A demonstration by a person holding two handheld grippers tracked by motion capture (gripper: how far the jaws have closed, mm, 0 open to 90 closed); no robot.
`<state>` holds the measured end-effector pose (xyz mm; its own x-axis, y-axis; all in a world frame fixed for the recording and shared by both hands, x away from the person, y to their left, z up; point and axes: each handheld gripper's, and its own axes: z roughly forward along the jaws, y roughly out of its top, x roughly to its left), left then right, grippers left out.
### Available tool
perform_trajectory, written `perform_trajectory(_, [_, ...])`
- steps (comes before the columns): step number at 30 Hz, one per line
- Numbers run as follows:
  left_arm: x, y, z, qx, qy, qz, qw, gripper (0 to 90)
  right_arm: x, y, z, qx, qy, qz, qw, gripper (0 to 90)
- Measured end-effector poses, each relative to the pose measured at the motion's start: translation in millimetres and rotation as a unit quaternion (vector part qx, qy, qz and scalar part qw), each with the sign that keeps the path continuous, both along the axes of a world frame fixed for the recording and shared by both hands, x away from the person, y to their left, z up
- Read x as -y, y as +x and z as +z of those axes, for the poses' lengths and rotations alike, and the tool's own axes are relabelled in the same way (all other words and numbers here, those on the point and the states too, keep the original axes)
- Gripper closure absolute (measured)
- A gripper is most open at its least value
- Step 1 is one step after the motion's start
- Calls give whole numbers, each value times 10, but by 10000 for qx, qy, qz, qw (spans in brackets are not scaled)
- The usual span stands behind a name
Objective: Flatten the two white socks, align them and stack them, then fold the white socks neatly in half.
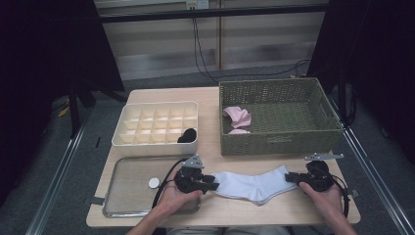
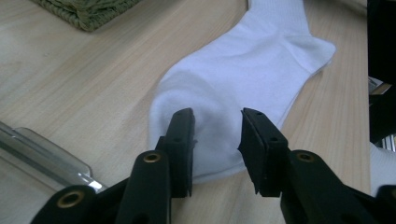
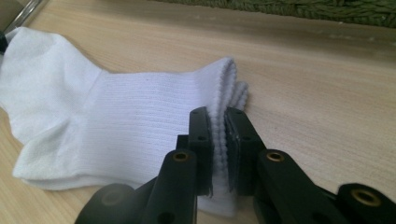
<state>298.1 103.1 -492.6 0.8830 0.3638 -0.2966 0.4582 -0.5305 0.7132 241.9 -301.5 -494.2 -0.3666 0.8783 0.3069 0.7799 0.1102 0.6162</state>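
A pair of white socks lies flat, one on the other, near the front edge of the wooden table. My left gripper is at the toe end. In the left gripper view its jaws stand apart on either side of the toe, and the pads do not press on it. My right gripper is at the cuff end. In the right gripper view its jaws are shut on the ribbed cuff, with the cuff edge pinched between the pads.
A green wicker basket at the back right holds pink socks. A white divided organizer at the back left has a rolled black sock in one cell. A metal tray with a small white disc lies front left.
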Motion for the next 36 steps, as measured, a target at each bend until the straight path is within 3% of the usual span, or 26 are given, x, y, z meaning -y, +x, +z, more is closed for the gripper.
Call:
perform_trajectory(5, [-5, -16, -37, -71, 128, -116, 9998, 644, 23, -9, 26, 70, 187, -30, 9998, 821])
perform_trajectory(17, [34, -38, -61, 24, 143, -59, 9999, 599, 55, -34, 101, 274, 539, -50, 9982, 821])
perform_trajectory(36, [38, -36, -59, -27, 126, -64, 9999, 569, -6, -14, 238, 592, 811, 57, 9949, 823])
